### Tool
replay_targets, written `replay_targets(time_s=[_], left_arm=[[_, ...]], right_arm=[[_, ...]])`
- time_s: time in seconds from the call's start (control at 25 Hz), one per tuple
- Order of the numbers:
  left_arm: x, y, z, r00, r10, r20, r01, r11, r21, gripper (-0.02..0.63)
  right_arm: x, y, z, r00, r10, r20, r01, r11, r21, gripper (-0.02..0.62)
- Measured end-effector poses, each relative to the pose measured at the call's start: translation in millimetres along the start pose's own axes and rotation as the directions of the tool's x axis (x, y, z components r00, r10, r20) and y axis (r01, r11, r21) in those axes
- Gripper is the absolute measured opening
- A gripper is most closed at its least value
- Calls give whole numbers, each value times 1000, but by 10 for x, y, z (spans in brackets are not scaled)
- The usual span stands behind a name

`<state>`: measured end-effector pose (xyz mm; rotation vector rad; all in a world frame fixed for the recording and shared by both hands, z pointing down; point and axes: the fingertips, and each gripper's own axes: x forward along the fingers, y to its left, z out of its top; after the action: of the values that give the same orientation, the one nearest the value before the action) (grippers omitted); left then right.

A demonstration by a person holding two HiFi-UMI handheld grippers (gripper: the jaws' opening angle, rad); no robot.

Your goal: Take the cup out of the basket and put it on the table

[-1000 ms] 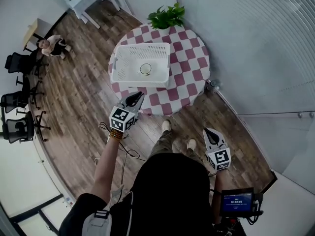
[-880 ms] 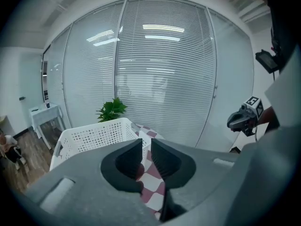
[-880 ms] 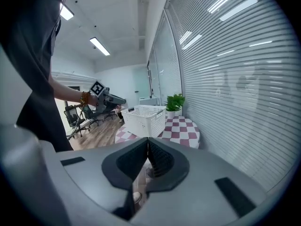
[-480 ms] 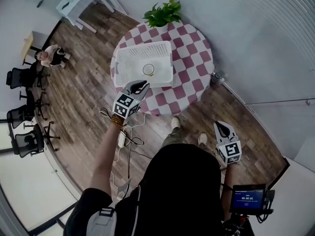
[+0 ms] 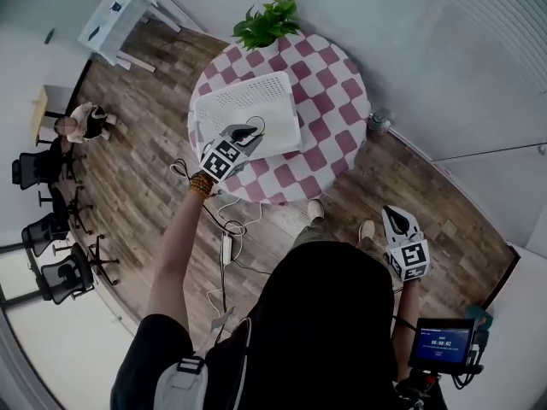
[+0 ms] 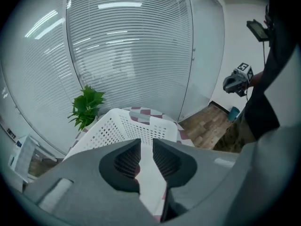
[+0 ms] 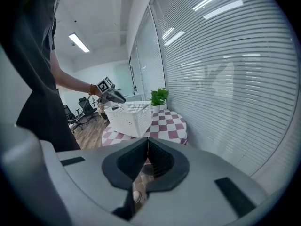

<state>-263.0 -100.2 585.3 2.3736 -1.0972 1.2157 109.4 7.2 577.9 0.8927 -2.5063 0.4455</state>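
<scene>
Basket (image 5: pixel 244 101) (white) holds 1 cup (image 5: pixel 257 124) beneath the left hand-held gripper (image 5: pixel 249 132).

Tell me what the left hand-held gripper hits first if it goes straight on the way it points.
Most likely the white basket: the left hand-held gripper points into its open top, so the basket's inside would come first. Depth is unclear from these views.
</scene>
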Motion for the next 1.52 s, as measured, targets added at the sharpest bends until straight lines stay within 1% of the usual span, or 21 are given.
replay_targets(time_s=[0.08, 0.16, 0.28, 0.36, 0.48, 0.6, 0.68, 0.8, 0.96, 1.16, 1.24, 1.44, 1.52], left_arm=[[111, 121, -67, 999, -38, -30, 38, 999, -9, 63], [243, 213, -172, 994, -75, -82, 76, 997, 0, 63], [409, 293, -362, 979, -106, -176, 114, 993, 35, 75], [510, 323, -478, 967, -125, -222, 140, 989, 50, 83], [669, 347, -598, 952, -161, -260, 176, 984, 37, 84], [785, 323, -714, 936, -197, -293, 211, 977, 17, 84], [862, 303, -788, 923, -214, -318, 232, 973, 19, 84], [973, 304, -913, 907, -228, -355, 250, 968, 15, 84], [1073, 322, -1038, 891, -241, -384, 260, 966, -3, 84], [1211, 308, -1190, 864, -242, -442, 283, 959, 30, 84], [1255, 309, -1240, 857, -239, -458, 288, 957, 41, 84], [1348, 334, -1278, 844, -245, -477, 285, 958, 12, 84], [1352, 357, -1279, 836, -243, -492, 289, 957, 18, 84]], right_arm=[[-14, -43, -24, 999, -32, -7, 32, 999, 17, 11], [-40, -90, -39, 998, -65, -11, 65, 997, 36, 11], [-87, -129, -69, 994, -108, -28, 109, 993, 45, 11], [-117, -147, -99, 989, -139, -40, 141, 989, 54, 9], [-154, -149, -149, 983, -176, -55, 179, 981, 69, 11], [-174, -108, -198, 979, -194, -69, 199, 977, 78, 9], [-179, -83, -228, 976, -204, -75, 210, 974, 85, 11], [-183, -47, -255, 972, -218, -87, 225, 971, 85, 9], [-210, -24, -254, 968, -233, -98, 241, 967, 81, 9], [-243, -51, -278, 962, -252, -106, 262, 960, 94, 11], [-238, -50, -295, 961, -254, -110, 265, 959, 100, 11], [-241, -52, -322, 958, -258, -122, 272, 955, 116, 11], [-239, -42, -333, 958, -257, -126, 272, 955, 119, 11]])
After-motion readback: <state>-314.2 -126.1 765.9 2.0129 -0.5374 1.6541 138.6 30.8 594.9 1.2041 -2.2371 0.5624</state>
